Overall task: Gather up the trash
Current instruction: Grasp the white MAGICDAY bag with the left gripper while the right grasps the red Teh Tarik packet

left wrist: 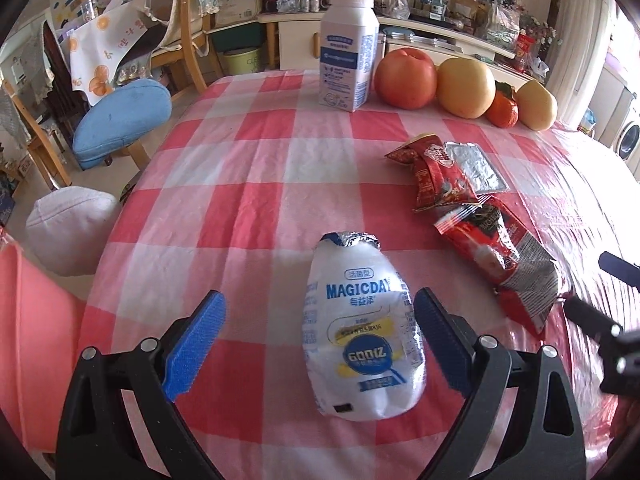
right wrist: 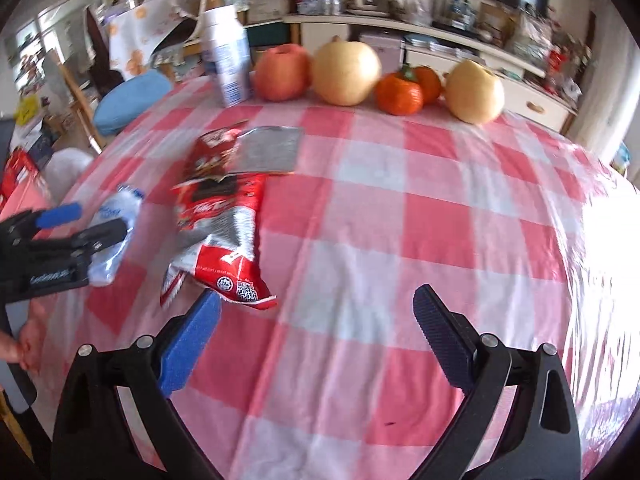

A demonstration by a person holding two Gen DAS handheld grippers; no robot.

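A crushed white MAGICDAY bottle (left wrist: 362,344) with a foil top lies on the red-and-white checked table (left wrist: 248,184). My left gripper (left wrist: 320,300) is open around it, the right finger close against its side and the left finger well apart. Two red snack wrappers (left wrist: 500,256) (left wrist: 436,176) and a silver foil piece (left wrist: 476,166) lie to the right. My right gripper (right wrist: 318,298) is open over bare cloth, its left fingertip just short of the near red wrapper (right wrist: 224,240). The right wrist view also shows the left gripper (right wrist: 86,222) around the white bottle (right wrist: 114,216).
An upright white bottle (left wrist: 348,48) and a row of fruit stand at the table's far edge: an apple (left wrist: 406,78), pears (left wrist: 466,86) and tangerines (right wrist: 400,94). Chairs with a blue cushion (left wrist: 120,120) and a white cushion (left wrist: 68,228) stand beyond the left edge.
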